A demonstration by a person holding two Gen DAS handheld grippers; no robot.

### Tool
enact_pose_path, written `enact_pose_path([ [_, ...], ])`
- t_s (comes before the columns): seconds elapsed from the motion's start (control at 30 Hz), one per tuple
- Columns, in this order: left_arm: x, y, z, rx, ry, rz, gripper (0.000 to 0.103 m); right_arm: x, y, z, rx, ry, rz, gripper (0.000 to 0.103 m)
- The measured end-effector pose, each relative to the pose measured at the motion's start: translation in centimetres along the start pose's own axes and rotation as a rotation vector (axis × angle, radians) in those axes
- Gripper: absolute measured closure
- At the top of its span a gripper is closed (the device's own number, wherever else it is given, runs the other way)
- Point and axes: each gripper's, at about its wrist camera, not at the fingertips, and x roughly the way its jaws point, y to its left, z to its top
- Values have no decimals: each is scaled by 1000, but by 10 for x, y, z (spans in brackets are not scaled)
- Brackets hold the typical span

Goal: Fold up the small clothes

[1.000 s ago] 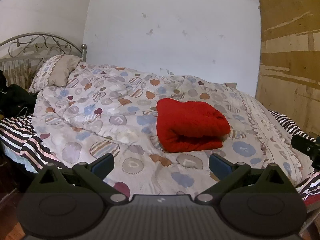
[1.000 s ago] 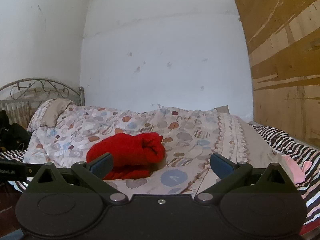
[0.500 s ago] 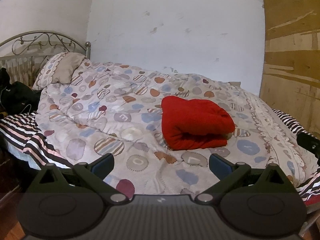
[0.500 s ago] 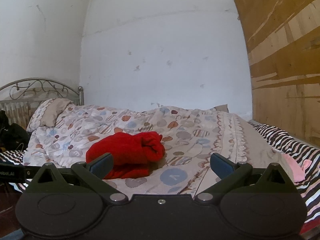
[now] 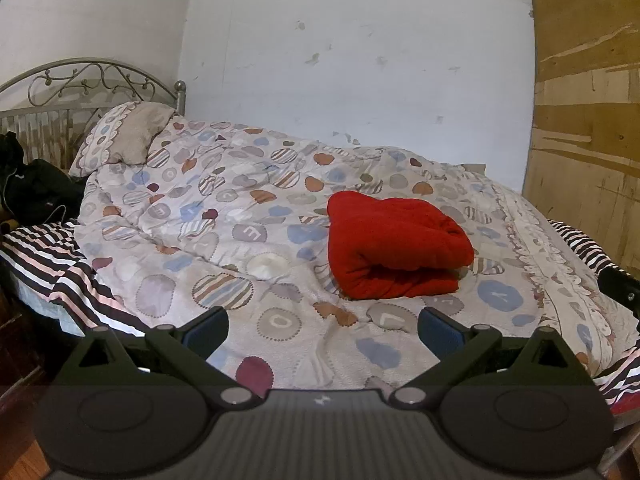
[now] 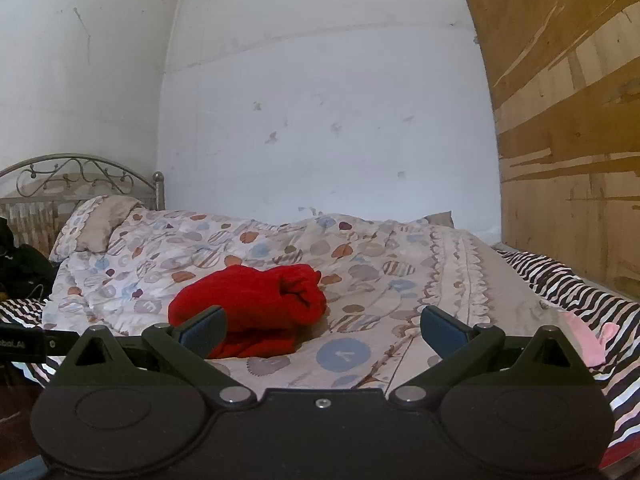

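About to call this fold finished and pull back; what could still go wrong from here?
The red garment is folded in thick, rounded layers on a soft, rumpled duvet, so it may spring open or slump. Both the left gripper and right gripper have open jaws, off it, so nothing holds the fold.

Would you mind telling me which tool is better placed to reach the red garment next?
Probably left: the red garment lies nearly centred ahead of the open left tool; it sits off-centre for the right tool.

Folded cloth (image 5: pixel 394 250) on the quilt (image 5: pixel 224 240), near the bed's middle. Pillow (image 5: pixel 122 136) at the far left corner, against the headboard (image 5: pixel 80 80).
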Motion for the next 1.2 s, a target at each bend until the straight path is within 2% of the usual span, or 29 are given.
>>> enact_pose_path([
  [1.2,0,1,-2,0,8,2,0,1,1,-5,-8,18,13,0],
])
